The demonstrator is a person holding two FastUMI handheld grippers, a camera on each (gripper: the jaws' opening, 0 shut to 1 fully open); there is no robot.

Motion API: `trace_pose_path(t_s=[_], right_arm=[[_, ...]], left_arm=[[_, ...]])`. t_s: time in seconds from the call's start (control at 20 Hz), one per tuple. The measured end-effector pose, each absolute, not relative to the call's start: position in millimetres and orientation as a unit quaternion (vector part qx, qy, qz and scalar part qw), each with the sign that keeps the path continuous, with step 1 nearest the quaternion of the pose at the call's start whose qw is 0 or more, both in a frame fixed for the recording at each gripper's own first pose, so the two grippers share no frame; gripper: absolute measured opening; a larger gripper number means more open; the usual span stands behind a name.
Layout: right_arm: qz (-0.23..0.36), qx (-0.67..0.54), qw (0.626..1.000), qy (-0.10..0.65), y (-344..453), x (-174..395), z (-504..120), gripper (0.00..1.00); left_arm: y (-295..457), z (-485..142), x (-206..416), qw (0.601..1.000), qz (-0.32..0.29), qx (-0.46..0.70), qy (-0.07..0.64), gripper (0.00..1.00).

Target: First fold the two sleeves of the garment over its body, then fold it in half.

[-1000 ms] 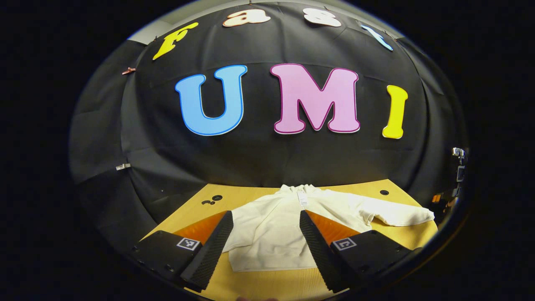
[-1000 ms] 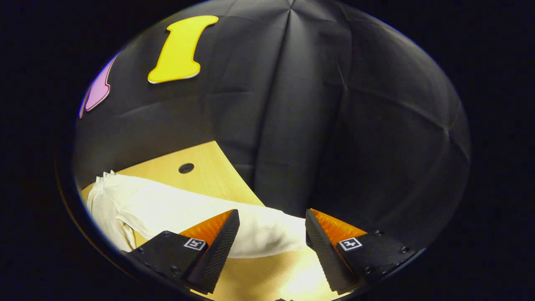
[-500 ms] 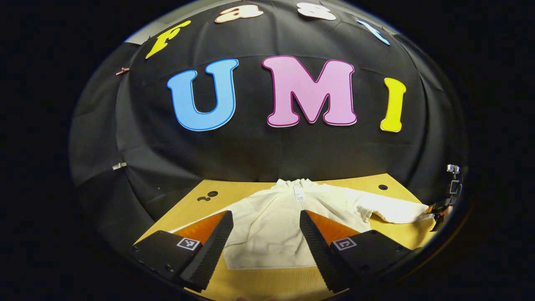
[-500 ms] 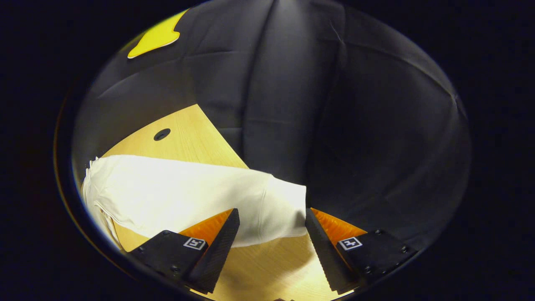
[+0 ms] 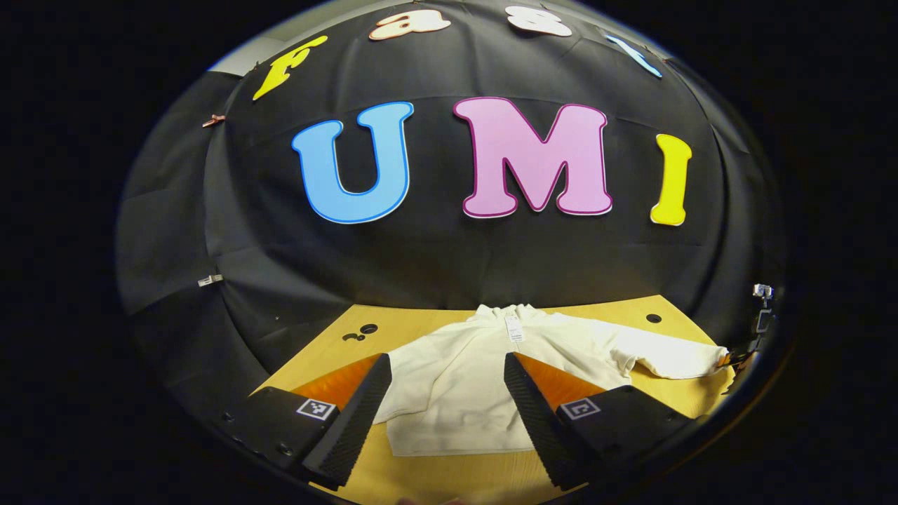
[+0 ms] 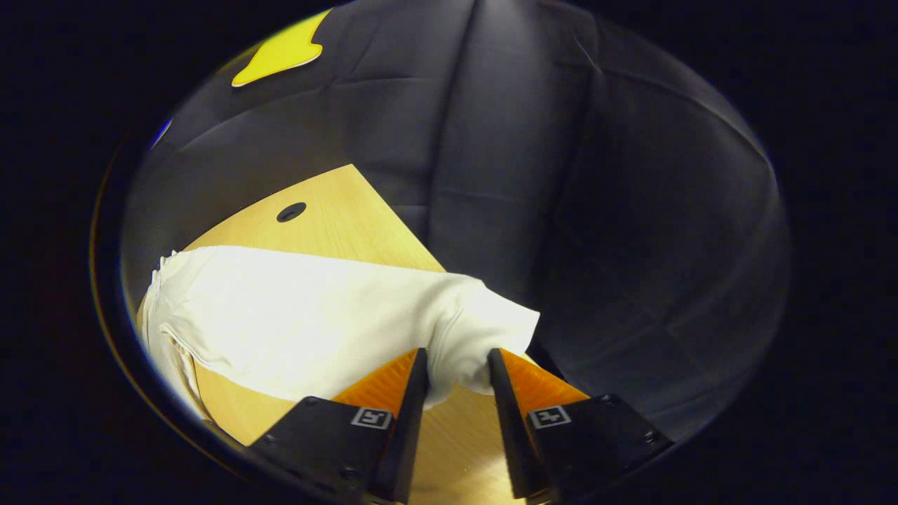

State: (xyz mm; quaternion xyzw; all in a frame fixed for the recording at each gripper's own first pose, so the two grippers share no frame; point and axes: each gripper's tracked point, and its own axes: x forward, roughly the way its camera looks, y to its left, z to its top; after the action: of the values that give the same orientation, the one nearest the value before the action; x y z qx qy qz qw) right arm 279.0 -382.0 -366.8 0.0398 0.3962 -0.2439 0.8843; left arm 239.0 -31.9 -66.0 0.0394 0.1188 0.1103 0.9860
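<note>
The cream garment (image 5: 456,393) lies flat on the tabletop (image 5: 421,477), collar toward the booth wall, hem nearest the left gripper (image 5: 445,393). The jaws of the left gripper stand wide apart above the hem, holding nothing; the body of the garment sits straight ahead between them.

The right sleeve (image 6: 316,315) stretches out sideways from the body, its long axis running from the shoulder, off to the left of the right gripper's jaws, to the cuff between them. The right gripper (image 6: 456,372) has narrowed its jaws around the cuff, both fingers pressing the bunched cloth. This hand is the nearer one, so the fold looks set to carry the cuff leftward along that axis, over the body.
</note>
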Motion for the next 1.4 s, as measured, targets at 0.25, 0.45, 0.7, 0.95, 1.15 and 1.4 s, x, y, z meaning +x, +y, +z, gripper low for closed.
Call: trace_pose_path(t_s=[0.25, 0.45, 0.7, 0.95, 1.15, 1.4], right_arm=[[-0.228, 0.035, 0.885, 0.405, -371, 282, -366, 0.29], [-0.234, 0.047, 0.884, 0.402, -370, 282, -358, 0.13], [-0.218, 0.038, 0.894, 0.39, -364, 297, -335, 0.1], [-0.168, -0.006, 0.921, 0.352, -324, 343, -285, 0.1], [-0.122, -0.02, 0.938, 0.324, -269, 384, -250, 0.1], [-0.066, -0.034, 0.95, 0.302, -202, 429, -222, 0.1]], left_arm=[[-21, -65, 234, 0.985, 0.12, 0.037, 0.117, 1.0], [-13, -68, 236, 0.984, 0.126, 0.031, 0.122, 1.0], [3, -66, 233, 0.983, 0.134, 0.032, 0.122, 1.0], [22, -66, 227, 0.981, 0.151, 0.022, 0.12, 1.0], [39, -69, 216, 0.978, 0.17, 0.006, 0.12, 1.0], [66, -72, 197, 0.973, 0.197, 0.01, 0.119, 1.0]])
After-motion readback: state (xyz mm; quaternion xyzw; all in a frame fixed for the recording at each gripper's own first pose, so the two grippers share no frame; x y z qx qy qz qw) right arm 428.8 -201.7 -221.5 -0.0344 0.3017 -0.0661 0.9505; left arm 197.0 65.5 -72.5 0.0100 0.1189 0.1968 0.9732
